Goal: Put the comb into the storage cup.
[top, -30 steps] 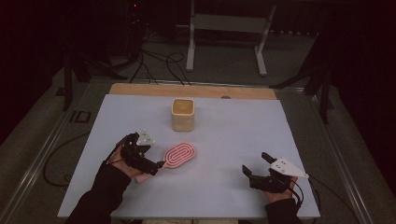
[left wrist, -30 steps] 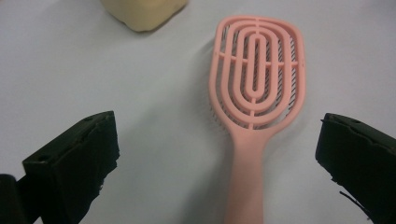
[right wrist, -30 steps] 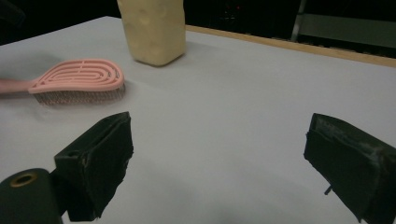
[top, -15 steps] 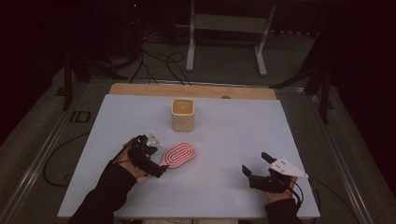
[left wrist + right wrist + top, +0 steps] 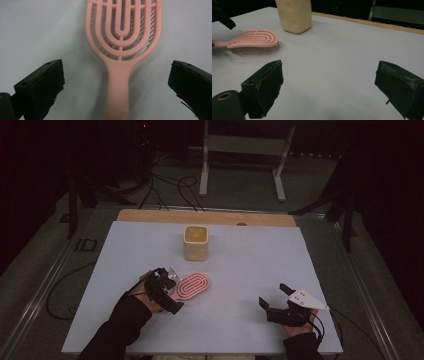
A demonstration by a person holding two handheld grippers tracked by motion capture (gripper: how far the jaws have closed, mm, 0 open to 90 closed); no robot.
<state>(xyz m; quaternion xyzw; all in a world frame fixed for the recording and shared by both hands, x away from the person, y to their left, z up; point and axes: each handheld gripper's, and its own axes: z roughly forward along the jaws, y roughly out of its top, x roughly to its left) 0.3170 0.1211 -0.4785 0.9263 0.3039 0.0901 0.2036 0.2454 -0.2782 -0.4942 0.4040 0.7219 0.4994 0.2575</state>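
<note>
A pink vented hairbrush [image 5: 192, 287] [image 5: 122, 37] [image 5: 254, 41] lies bristles down on the white table [image 5: 250, 265], left of centre. My left gripper [image 5: 167, 290] [image 5: 117, 82] hovers over the brush's handle end, open, with the handle running between the jaws and untouched. A cream square cup [image 5: 196, 242] [image 5: 294, 15] stands upright behind the brush. My right gripper [image 5: 274, 301] [image 5: 329, 85] rests low near the table's front right, open and holding nothing.
A wooden strip [image 5: 205, 217] edges the table's far side. Beyond it are a white metal stand [image 5: 240, 155] and cables on the dark floor. Bare tabletop lies between the brush and my right gripper.
My left gripper has tilted and turned down over the brush's handle. The brush, the cup and my right gripper stay where they were.
</note>
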